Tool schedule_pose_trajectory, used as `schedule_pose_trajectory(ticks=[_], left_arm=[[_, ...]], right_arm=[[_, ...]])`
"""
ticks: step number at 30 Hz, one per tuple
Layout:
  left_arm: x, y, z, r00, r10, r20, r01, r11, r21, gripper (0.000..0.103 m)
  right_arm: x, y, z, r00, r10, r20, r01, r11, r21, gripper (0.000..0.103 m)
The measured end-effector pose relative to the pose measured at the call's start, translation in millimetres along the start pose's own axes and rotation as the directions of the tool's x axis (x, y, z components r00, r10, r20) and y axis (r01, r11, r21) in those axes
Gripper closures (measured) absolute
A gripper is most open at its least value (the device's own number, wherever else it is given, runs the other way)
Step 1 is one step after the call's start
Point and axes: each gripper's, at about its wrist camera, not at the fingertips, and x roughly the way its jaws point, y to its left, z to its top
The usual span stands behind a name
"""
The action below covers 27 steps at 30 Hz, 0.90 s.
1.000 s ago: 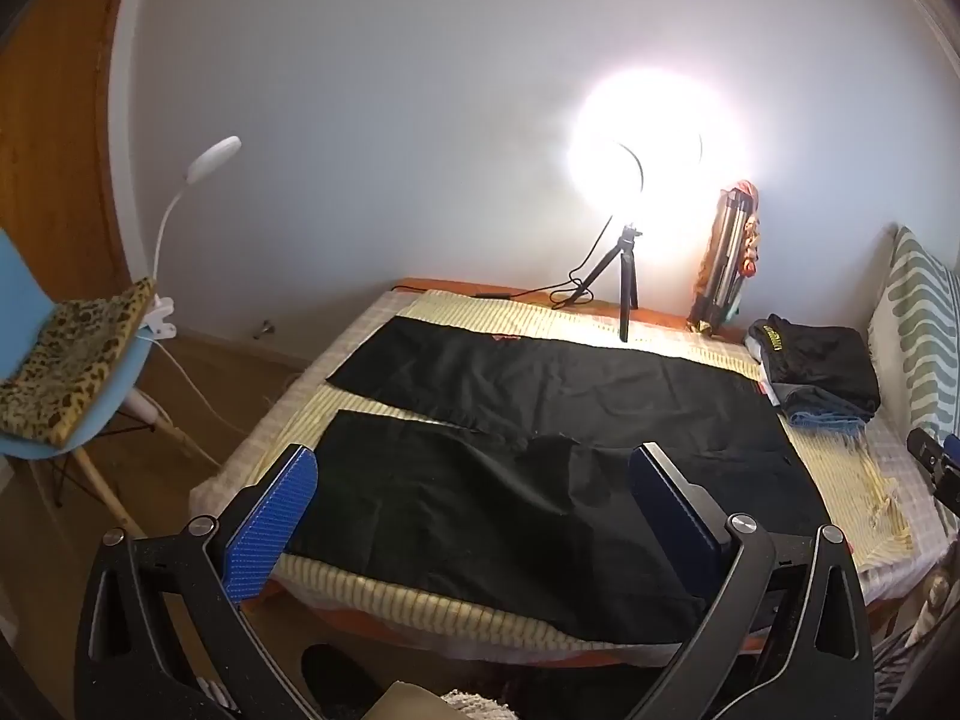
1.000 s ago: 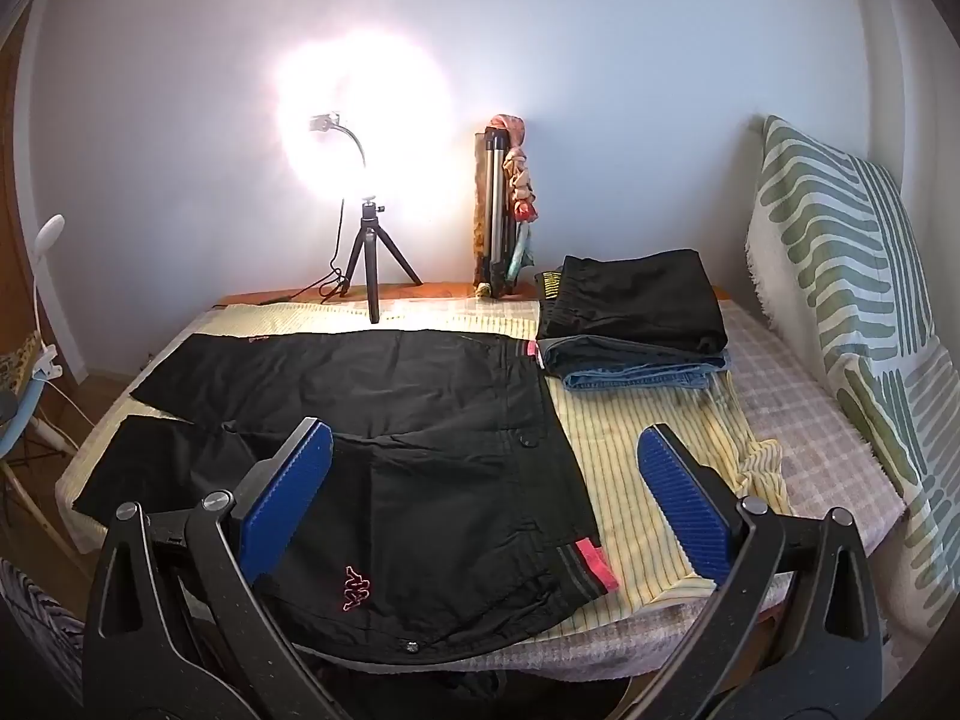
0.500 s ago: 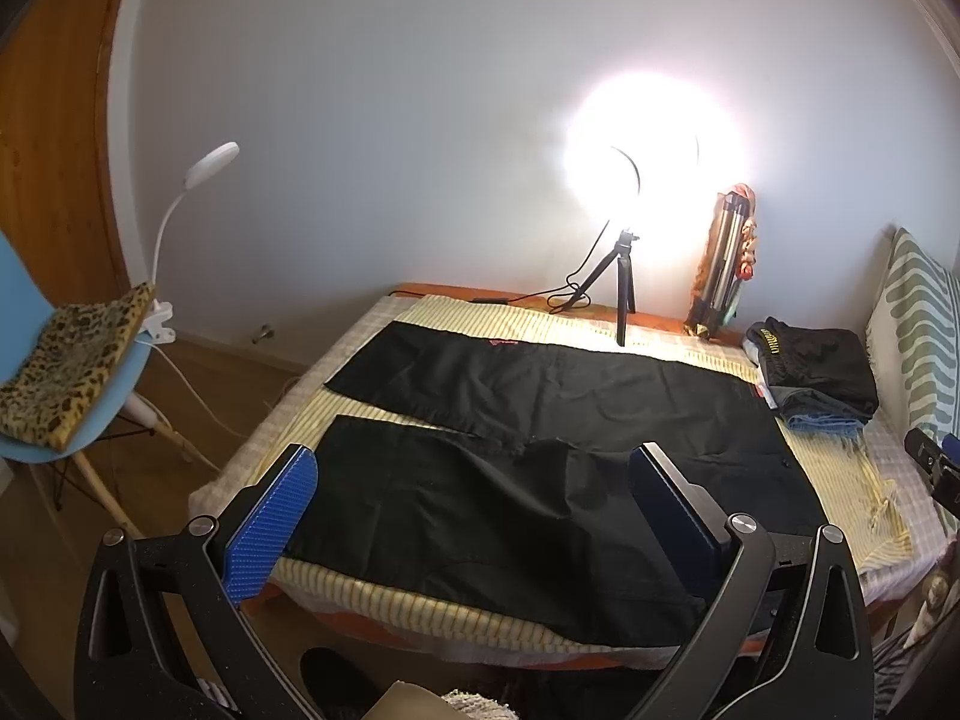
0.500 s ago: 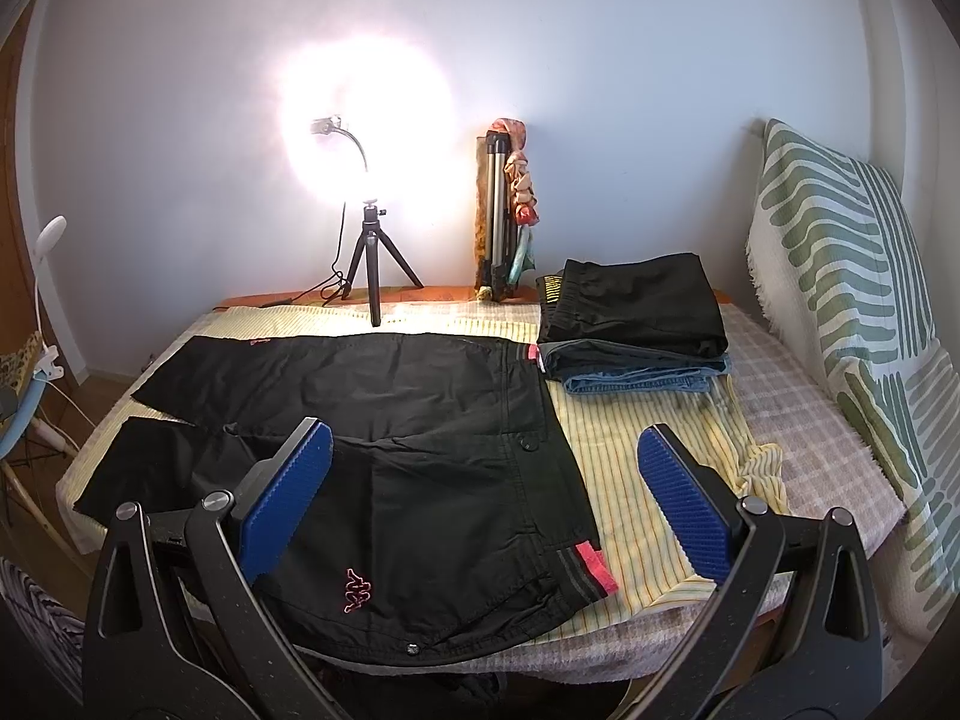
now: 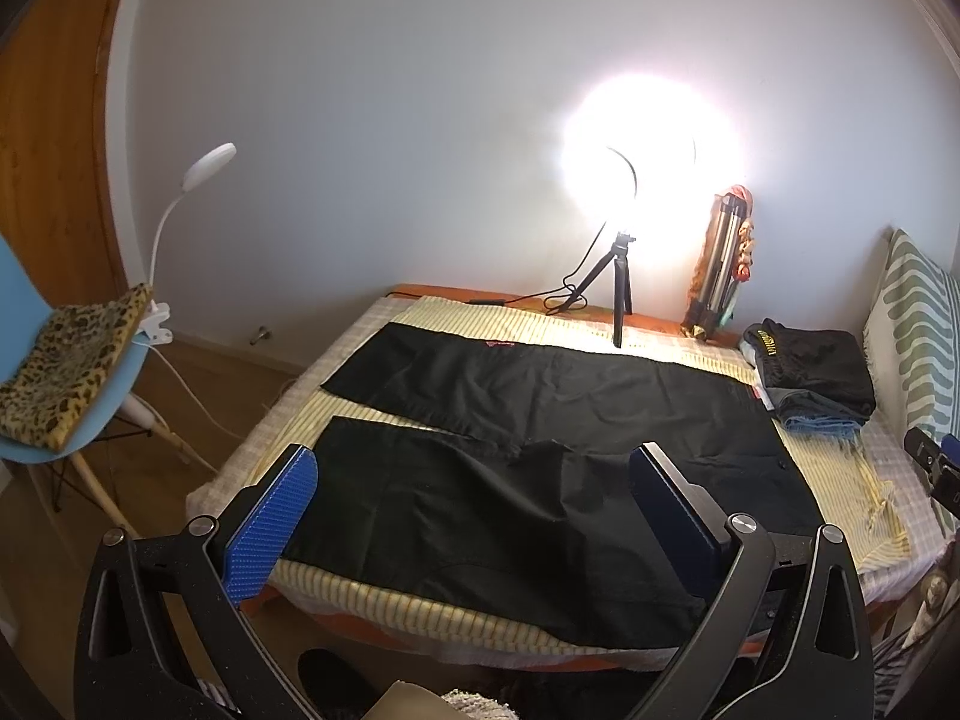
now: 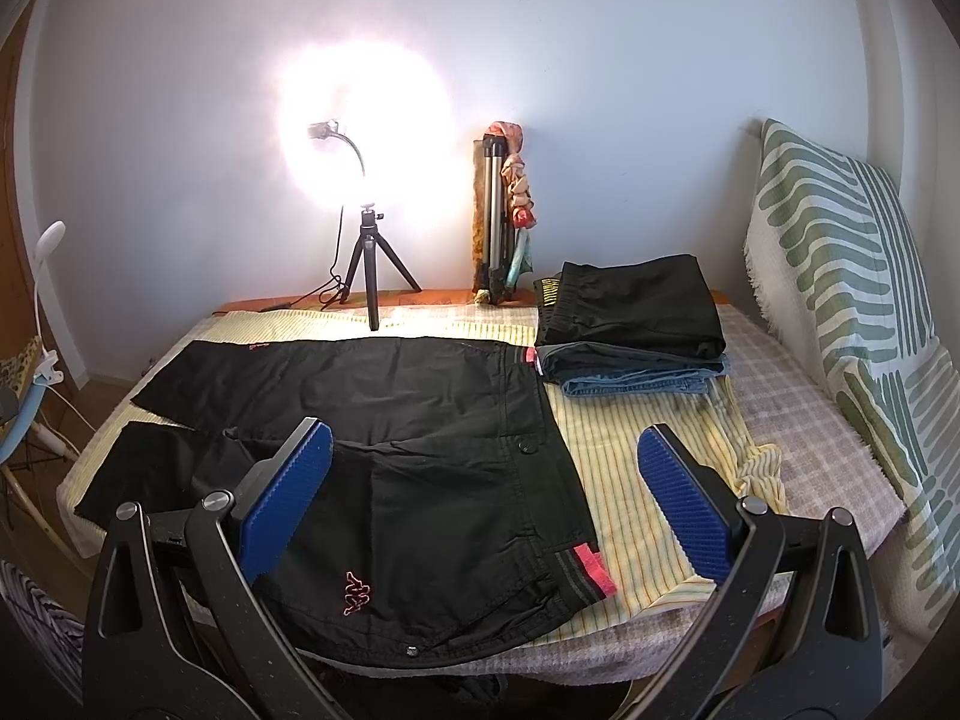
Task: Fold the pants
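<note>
Black pants lie flat, unfolded, legs apart on bed (folding not begun). Left gripper and right gripper hover, jaws wide, empty.

left view: from off the bed's near edge, left end, facing the wall.
right view: near edge, right end.
shared: pants, lamp.

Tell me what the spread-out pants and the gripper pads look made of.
Black pants: probably thin woven synthetic or cotton; matte, with crisp creases and an embroidered pink logo. Right gripper pads: likely blue rubber or plastic; ribbed, slightly glossy.
</note>
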Motion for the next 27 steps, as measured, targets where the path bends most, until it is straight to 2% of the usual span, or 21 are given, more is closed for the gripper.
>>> schedule_pose_trajectory(ticks=[27], left_arm=[[1.5,1.3,0.4,1.0,0.002,0.014,-0.002,1.0,0.0,0.0]], right_arm=[[-9.1,-2.4,5.8,0.998,-0.012,0.065,0.012,1.0,0.0,0.0]])
